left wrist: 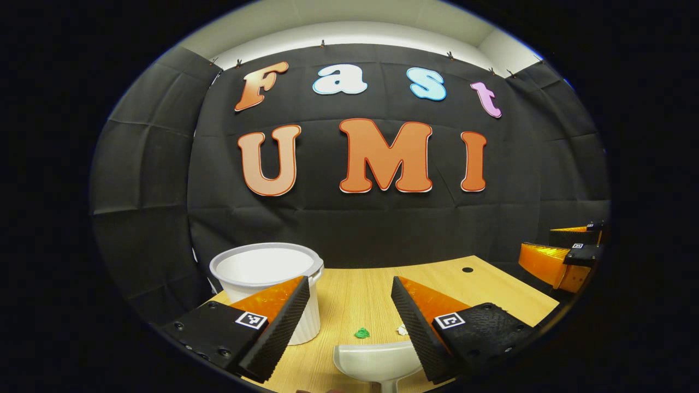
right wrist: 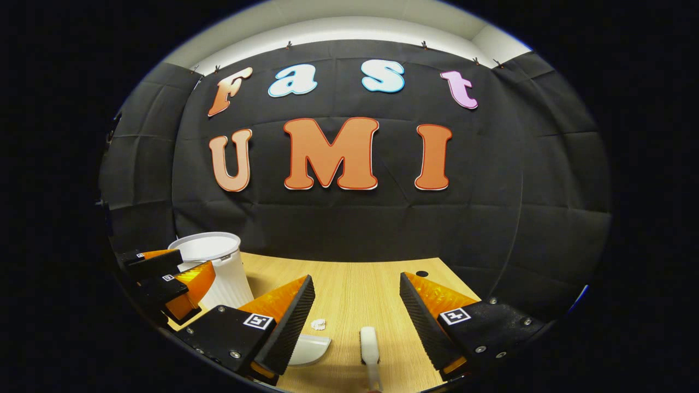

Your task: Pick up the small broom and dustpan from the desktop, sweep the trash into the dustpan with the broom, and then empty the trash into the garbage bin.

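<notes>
We hold both tongs apart: left tongs (left wrist: pixel 349 322) should descend squarely onto the dustpan (left wrist: pixel 377 363) at six o'clock, right tongs (right wrist: pixel 355 322) onto the broom (right wrist: pixel 369 349).

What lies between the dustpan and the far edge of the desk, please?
In the left gripper view, a green scrap and a white scrap lie just beyond the dustpan; past them the desk is bare.

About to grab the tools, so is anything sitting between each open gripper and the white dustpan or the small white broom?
Nothing visible: the white plastic dustpan lies ahead of the left gripper, the small white broom ahead of the right gripper.
</notes>
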### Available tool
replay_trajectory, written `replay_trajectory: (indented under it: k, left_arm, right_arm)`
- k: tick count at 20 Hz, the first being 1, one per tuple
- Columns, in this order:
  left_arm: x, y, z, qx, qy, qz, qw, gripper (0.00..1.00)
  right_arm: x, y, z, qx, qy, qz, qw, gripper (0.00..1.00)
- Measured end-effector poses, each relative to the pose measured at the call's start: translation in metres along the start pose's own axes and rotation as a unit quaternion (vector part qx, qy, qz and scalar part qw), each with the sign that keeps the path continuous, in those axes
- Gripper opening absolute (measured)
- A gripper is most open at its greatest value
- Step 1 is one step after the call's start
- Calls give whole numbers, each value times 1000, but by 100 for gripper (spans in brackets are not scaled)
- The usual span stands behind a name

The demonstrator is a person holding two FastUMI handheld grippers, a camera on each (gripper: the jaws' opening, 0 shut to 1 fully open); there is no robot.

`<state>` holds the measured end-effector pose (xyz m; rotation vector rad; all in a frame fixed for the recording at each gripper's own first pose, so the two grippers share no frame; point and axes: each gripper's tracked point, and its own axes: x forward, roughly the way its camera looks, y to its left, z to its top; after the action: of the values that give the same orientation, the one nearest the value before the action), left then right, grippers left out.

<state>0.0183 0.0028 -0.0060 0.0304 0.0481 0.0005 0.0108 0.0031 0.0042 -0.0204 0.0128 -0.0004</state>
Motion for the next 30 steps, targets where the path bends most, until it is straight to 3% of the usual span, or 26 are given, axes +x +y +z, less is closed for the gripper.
replay_trajectory:
  k: [6,10,15,19,21,23,27,30]
  left_arm:
    - [5,-5,-14,8,17,-6,1000,95]
    - [4,-16,-49,19,78,-39,996,95]
    - [-12,-27,-110,74,187,-88,976,95]
    - [-25,-41,-151,51,286,-110,951,95]
    - [-35,-49,-172,35,342,-113,932,96]
    - [-50,-56,-195,28,413,-119,903,96]
    - [-76,-57,-238,-14,552,-113,826,98]
    - [-72,-49,-256,-53,620,-96,777,98]
  right_arm:
    - [6,-5,-10,-3,15,-2,1000,95]
    - [10,-13,-21,-21,25,-5,999,95]
    - [12,-28,-42,-11,48,4,999,95]
    - [14,-55,-58,10,68,-3,998,95]
    - [15,-70,-64,0,71,-15,997,95]
    - [16,-83,-63,-31,66,-21,997,95]
    - [18,-87,-73,-18,77,3,997,95]
    - [18,-97,-84,-6,91,3,996,95]
